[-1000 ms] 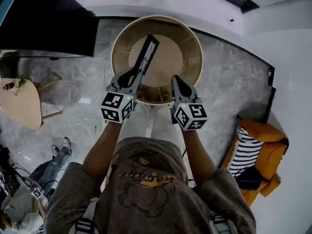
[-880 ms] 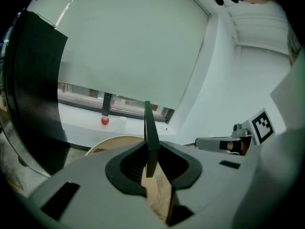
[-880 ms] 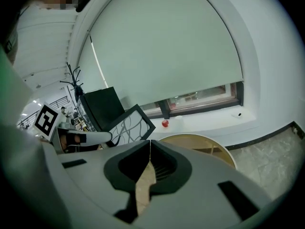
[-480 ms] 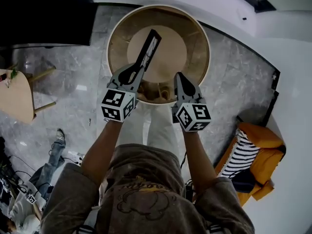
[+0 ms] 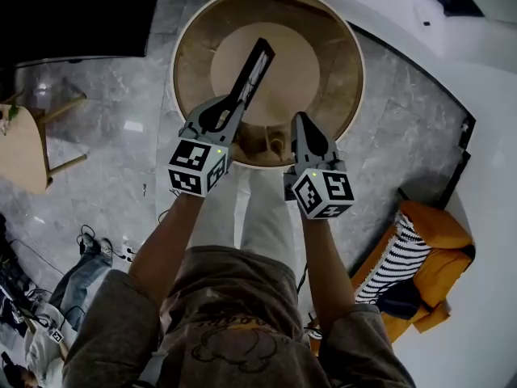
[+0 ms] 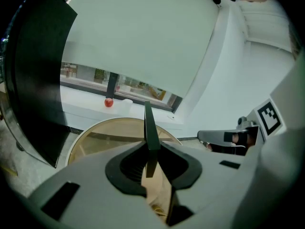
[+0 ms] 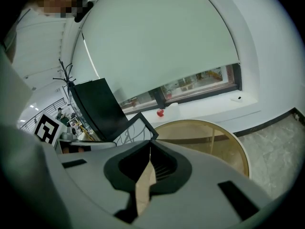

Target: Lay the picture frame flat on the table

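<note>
Head view: one frame [image 5: 252, 71], upright on its edge over the middle of the one round table [image 5: 352, 71], left gripper [image 5: 233, 110] pinching its near end so it can tip flat

Left gripper view: jaws clamped on that thin edge

Right gripper view: right gripper [image 7: 150, 142] closed on nothing, just spare

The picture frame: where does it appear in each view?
Head view: picture frame upper centre, gripped by the left tongs.
Left gripper view: centre, edge-on, a thin dark strip.
Right gripper view: left of centre, tilted.
Shared landmark: round wooden table.
</note>
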`<control>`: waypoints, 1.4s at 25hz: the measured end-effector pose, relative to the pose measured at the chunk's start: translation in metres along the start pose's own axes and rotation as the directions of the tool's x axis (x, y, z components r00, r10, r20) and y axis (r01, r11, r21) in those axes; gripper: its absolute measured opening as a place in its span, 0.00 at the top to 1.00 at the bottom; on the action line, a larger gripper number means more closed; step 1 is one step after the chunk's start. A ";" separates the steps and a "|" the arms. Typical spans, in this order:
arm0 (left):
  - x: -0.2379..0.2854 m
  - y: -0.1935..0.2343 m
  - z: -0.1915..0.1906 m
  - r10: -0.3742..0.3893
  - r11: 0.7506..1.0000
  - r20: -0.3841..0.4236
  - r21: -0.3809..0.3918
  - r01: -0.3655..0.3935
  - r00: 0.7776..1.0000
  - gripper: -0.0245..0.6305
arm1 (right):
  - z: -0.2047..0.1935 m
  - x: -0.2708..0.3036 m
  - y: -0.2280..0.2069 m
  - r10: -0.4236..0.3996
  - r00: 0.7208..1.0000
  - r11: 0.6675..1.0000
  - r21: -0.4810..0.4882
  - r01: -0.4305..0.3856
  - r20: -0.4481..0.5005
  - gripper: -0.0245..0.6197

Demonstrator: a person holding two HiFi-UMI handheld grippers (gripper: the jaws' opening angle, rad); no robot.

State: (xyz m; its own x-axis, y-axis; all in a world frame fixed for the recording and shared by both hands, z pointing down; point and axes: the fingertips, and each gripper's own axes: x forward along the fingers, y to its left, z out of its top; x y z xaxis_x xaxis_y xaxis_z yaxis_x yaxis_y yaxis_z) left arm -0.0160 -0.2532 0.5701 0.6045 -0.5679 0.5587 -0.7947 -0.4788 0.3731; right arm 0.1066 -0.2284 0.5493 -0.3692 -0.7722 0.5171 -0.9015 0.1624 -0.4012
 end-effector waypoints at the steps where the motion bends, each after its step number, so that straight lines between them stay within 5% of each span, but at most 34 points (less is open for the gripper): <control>1: 0.002 0.002 -0.005 0.000 1.000 -0.005 0.000 0.000 1.000 0.84 | -0.005 0.001 -0.002 -0.002 1.000 1.000 0.001 0.002 -0.003 0.93; 23: 0.059 0.029 -0.087 -0.001 0.999 -0.098 -0.032 -0.002 0.995 0.84 | -0.070 0.021 -0.038 -0.058 0.997 0.997 0.052 0.061 -0.058 0.93; 35: 0.074 0.032 -0.101 -0.004 0.998 -0.107 -0.061 -0.002 0.994 0.84 | -0.082 0.026 -0.041 -0.063 0.995 0.995 0.068 0.069 -0.083 0.93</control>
State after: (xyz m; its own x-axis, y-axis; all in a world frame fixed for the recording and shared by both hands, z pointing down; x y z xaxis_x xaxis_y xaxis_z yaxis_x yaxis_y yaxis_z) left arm -0.0028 -0.2431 0.6983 0.5985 -0.4910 0.6331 -0.7980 -0.4356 0.4165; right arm 0.1153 -0.2045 0.6413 -0.3290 -0.7271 0.6026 -0.9073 0.0663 -0.4153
